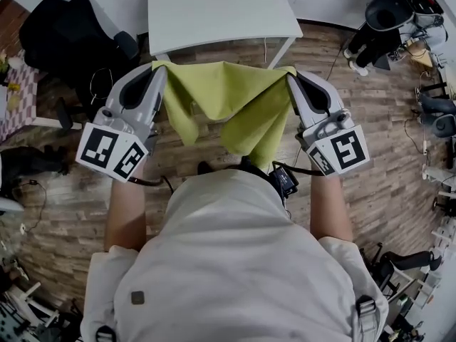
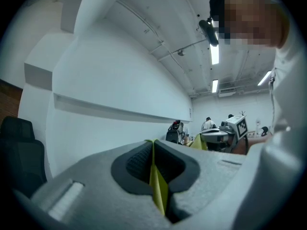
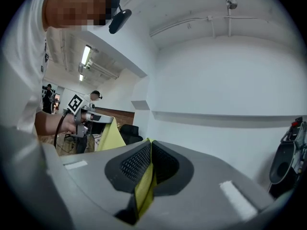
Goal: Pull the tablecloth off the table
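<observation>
The tablecloth [image 1: 226, 98] is clear of the white table [image 1: 214, 9] and sags in mid-air between the two grippers, near the person's body. The left gripper [image 1: 159, 70] is pinched tight on one corner, the right gripper [image 1: 291, 78] on the other. The risk now is thin fabric slipping from a pinch, or the drooping middle dragging on the floor.
</observation>
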Action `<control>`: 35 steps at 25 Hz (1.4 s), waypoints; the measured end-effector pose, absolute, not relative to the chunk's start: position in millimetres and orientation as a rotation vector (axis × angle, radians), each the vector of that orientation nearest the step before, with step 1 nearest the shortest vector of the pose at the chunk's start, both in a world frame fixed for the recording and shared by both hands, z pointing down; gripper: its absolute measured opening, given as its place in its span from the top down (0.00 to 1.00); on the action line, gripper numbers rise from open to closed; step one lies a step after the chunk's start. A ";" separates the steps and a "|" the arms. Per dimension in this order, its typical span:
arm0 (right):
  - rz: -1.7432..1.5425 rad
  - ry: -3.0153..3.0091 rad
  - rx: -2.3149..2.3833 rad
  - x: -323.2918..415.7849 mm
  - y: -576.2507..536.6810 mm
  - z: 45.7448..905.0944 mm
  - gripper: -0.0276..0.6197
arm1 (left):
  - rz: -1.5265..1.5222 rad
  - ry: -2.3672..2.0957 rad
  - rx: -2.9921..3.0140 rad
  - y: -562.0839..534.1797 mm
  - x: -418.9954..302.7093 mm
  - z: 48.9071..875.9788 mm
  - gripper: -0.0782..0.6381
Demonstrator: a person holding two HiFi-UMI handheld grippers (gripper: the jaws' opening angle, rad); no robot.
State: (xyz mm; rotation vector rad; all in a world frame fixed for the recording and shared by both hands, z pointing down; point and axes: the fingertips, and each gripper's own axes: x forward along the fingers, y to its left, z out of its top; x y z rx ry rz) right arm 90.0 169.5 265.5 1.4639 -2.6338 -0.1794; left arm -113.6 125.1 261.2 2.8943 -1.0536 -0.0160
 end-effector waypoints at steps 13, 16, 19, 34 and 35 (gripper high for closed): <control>-0.154 -2.643 1.443 16.6 192.4 286.6 0.93 | -0.056 -1.045 2.873 145.6 -173.7 277.4 0.88; -0.150 -2.643 1.432 7.9 193.3 290.0 0.93 | -0.055 -1.039 2.871 145.5 -179.3 279.6 0.88; -0.141 -2.643 1.422 6.8 195.4 289.7 0.93 | -0.044 -1.032 2.871 148.4 -178.1 280.6 0.88; -0.128 -2.621 1.453 20.8 186.6 292.5 0.93 | -0.011 -0.999 2.857 143.4 -168.4 293.8 0.88; -0.128 -2.619 1.456 23.4 186.5 291.3 0.93 | -0.010 -0.998 2.857 143.3 -166.4 293.1 0.88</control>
